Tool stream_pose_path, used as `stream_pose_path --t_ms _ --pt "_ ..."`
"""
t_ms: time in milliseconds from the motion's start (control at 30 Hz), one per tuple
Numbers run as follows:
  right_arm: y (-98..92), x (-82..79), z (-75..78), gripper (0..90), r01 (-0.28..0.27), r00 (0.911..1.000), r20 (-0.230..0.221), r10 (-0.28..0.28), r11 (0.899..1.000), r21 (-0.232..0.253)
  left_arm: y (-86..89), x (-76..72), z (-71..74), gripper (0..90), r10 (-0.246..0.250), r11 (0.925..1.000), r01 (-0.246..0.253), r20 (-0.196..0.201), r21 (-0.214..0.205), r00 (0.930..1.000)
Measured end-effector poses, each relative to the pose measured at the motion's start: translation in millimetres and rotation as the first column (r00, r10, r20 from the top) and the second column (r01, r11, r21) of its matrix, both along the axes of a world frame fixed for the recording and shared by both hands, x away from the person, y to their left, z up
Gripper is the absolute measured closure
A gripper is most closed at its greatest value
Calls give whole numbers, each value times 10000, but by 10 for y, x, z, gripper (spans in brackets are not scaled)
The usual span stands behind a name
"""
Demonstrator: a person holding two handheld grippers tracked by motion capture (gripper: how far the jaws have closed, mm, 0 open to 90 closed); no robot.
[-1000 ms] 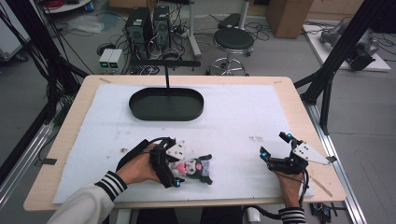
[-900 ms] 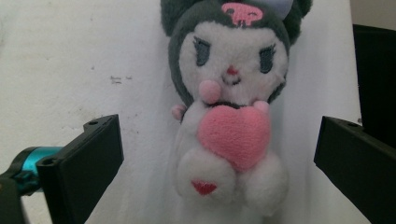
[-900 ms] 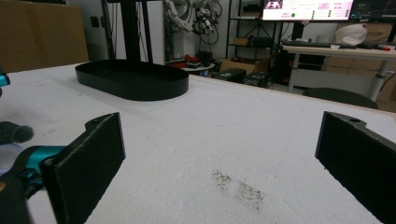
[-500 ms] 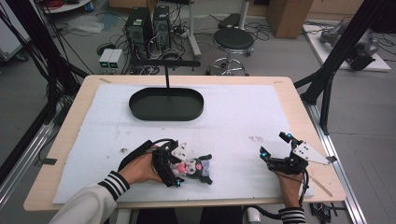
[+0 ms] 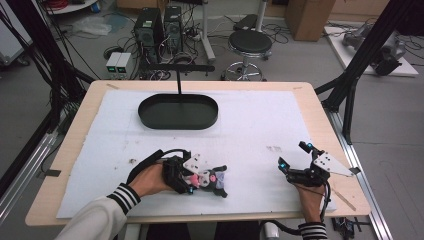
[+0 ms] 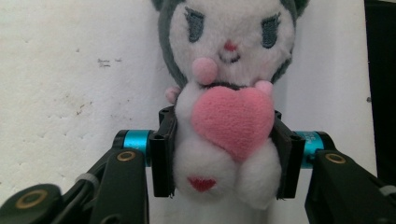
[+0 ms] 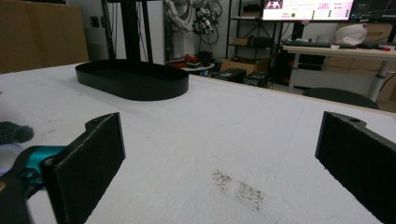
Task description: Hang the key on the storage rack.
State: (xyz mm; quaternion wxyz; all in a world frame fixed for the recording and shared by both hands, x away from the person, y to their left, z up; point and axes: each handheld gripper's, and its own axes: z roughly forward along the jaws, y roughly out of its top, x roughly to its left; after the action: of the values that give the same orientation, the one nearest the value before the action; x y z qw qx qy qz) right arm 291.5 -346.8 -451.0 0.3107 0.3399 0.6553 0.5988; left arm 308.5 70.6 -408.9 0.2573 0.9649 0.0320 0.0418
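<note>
Grey-and-white plush doll with pink heart (image 6: 224, 116): lies on white foam-covered table (image 5: 250, 125), near front edge, long axis left-right, head pointing right. Left gripper (image 5: 192, 177): jaws clamp its body. Right gripper (image 5: 295, 160): jaws wide apart, nothing held.

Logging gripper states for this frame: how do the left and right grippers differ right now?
The left gripper is shut on the plush toy, its pads against the toy's body; the right gripper is open with nothing between its pads. In the high view the left gripper lies near the table's middle, the right gripper near its right edge. Both are hand-held, low over the white mat.
</note>
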Motion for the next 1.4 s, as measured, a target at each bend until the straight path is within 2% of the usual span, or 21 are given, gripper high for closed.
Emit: stream_pose_path --t_ms 100,133,233,300,433,600,733,800,900,967,1067,1133,1167,1267,1333,1400 --pt "-6 9 0 4 16 9999 125 -16 10000 -67 4 2 4 544 51 10000 -51 -24 -27 10000" --pt "-1 0 0 5 -10 10000 -1 10 10000 1 7 4 6 546 58 10000 -58 -47 -5 10000" --pt "-2 3 0 5 10 10000 39 -10 10000 -26 14 6 11 548 195 9998 -196 -69 -70 9998" --pt "-1 0 0 5 4 10000 7 -4 10000 -26 21 -3 29 553 344 9993 -340 302 -140 9989" --pt "-1 0 0 5 5 10000 7 -5 10000 -25 72 20 90 559 761 9951 -732 423 -661 9962" --pt "-1 0 0 5 4 10000 4 -4 10000 -23 165 80 157 559 1347 9841 -1311 222 -1196 9906" --pt "-1 0 0 4 16 10000 6 -16 10000 -38 244 117 218 560 1866 9701 -1798 272 -1630 9821" --pt "-1 0 0 4 22 10000 11 -22 10000 -48 278 140 255 560 2143 9617 -2066 243 -1800 9765" --pt "-1 0 0 5 6 10000 0 -6 10000 -7 350 176 306 559 2600 9420 -2541 -22 -2194 9656" --pt "-1 1 0 5 6 10000 14 -6 10000 -6 391 194 325 560 2852 9317 -2792 -80 -2325 9584" --pt "-1 0 0 5 21 10000 9 -21 10000 -45 469 224 352 559 3239 9139 -3174 -166 -2530 9459" --pt "0 0 0 4 29 10000 15 -29 10000 -52 512 242 376 559 3538 9013 -3469 -213 -2596 9351" --pt "0 0 0 5 28 10000 14 -28 10000 -52 535 251 391 559 3630 8971 -3541 -162 -2644 9317" --pt "0 0 0 4 28 10000 9 -28 10000 -44 603 281 441 559 4060 8742 -3922 -121 -2861 9138" --pt "0 0 0 4 27 10000 13 -27 10000 -47 657 305 478 559 4251 8611 -4089 -134 -3022 9051" --pt "-1 0 0 5 18 10000 2 -18 10000 -34 713 323 512 558 4586 8389 -4365 -97 -3251 8886"
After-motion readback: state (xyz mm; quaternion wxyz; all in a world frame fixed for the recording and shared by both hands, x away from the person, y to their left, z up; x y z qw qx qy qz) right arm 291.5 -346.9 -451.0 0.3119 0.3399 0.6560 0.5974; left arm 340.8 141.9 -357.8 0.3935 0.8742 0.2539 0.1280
